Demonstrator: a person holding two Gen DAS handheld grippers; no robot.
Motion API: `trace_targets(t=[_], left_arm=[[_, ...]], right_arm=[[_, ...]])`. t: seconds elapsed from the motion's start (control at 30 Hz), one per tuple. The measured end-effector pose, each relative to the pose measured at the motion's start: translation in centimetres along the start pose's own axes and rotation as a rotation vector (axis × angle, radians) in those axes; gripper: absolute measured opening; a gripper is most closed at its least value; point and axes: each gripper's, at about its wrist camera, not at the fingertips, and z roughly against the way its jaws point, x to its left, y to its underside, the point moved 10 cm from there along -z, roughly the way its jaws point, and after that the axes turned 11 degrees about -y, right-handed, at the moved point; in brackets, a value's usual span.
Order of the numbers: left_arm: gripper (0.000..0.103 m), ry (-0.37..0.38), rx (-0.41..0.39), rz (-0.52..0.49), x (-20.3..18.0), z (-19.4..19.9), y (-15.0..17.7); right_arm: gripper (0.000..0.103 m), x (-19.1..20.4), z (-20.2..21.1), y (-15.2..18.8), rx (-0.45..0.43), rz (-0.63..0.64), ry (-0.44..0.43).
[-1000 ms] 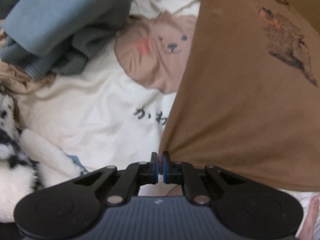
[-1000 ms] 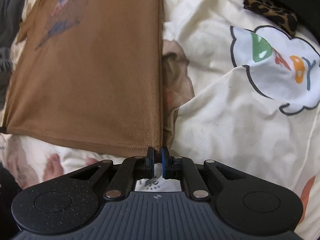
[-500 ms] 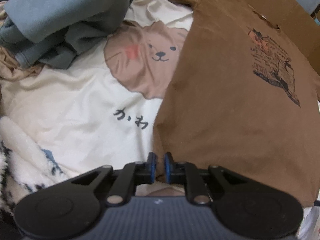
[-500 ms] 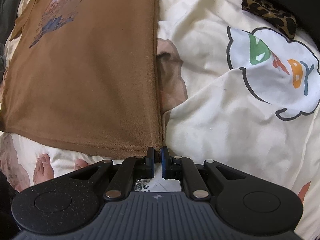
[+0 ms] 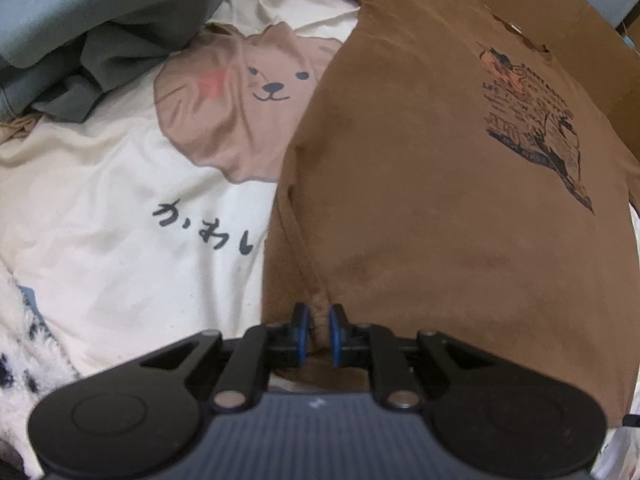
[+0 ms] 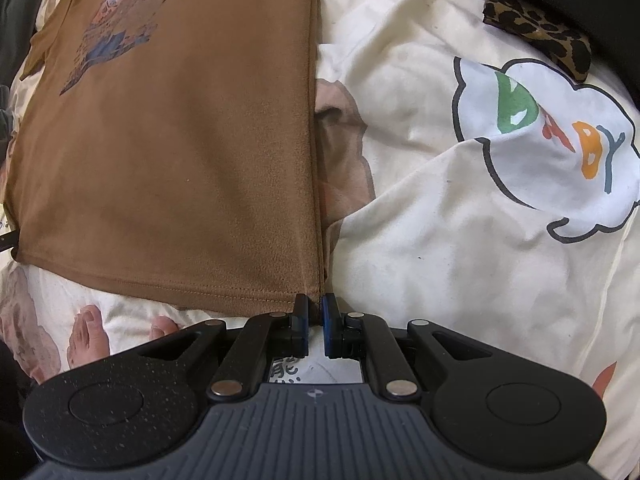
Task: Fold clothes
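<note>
T-shirt [image 5: 420, 200] lies on the quilt [image 5: 120, 240]; clothes pile [image 5: 100, 20] left.

Heaped blue-grey clothes [image 5: 92, 28] crowding the far left beside the brown T-shirt [image 5: 420, 184]; bare cartoon-print sheet [image 6: 460, 240] open to its right; leopard-print fabric [image 6: 536, 28] far right; bare toes [image 6: 86, 340] near the hem.

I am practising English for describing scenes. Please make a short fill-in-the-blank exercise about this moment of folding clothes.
1. The brown T-shirt lies on a cream bedsheet printed with a ____ face.
2. The right gripper pinches the shirt at its bottom ____.
3. The print in the white cloud on the sheet spells ____.
4. Beside the sheet's bear lies a heap of ____ clothes.

Answers: bear; corner; BABY; grey-blue
</note>
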Motion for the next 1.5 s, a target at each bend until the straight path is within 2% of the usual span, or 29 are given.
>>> trace_targets(t=[0.1, 0.2, 0.37, 0.43, 0.6, 0.77, 0.93, 1.0, 1.07, 1.2, 1.33, 1.5], left_arm=[[0.022, 0.004, -0.013, -0.029, -0.3, 0.8, 0.2], [0.022, 0.038, -0.037, -0.049, -0.5, 2.1, 0.6], [0.022, 0.038, -0.077, -0.001, 1.0, 3.6, 0.7], [0.022, 0.023, -0.077, 0.018, 1.6, 3.9, 0.5], [0.021, 0.042, -0.070, 0.133, 2.8, 3.8, -0.6], [0.020, 0.076, -0.056, 0.128, 1.7, 3.1, -1.0], [0.018, 0.065, -0.023, 0.120, 0.9, 0.8, -0.6], [0.018, 0.059, -0.007, 0.098, 0.4, -0.1, -0.4], [0.016, 0.038, 0.001, 0.074, 0.2, -0.9, -0.3], [0.016, 0.035, 0.009, 0.099, 0.2, -1.4, -0.8], [0.016, 0.065, 0.025, 0.099, 0.4, -0.9, -1.0], [0.016, 0.134, -0.002, 0.163, 1.7, 1.2, -1.5]], right_arm=[[0.005, 0.0, 0.0, 0.1, 0.000, -0.002, -0.001], [0.005, -0.1, 0.0, 0.2, 0.000, -0.002, -0.003], [0.005, 0.0, -0.1, 0.2, 0.003, 0.002, -0.003], [0.005, 0.0, -0.1, 0.3, 0.005, 0.005, -0.002], [0.005, 0.1, -0.3, 0.2, 0.007, 0.007, -0.003], [0.005, -0.1, -0.4, 0.1, 0.011, 0.009, -0.003], [0.005, -0.3, -0.7, 0.7, 0.034, 0.015, 0.012], [0.000, -0.6, -0.7, 0.9, 0.043, 0.013, 0.018], [0.000, -0.9, -0.7, 1.2, 0.049, 0.009, 0.025], [0.000, -1.1, -0.4, 1.1, 0.029, -0.020, -0.004], [0.000, -1.1, 0.1, 0.8, 0.010, -0.044, -0.040], [0.001, -1.0, 0.2, 0.7, 0.001, -0.066, -0.056]])
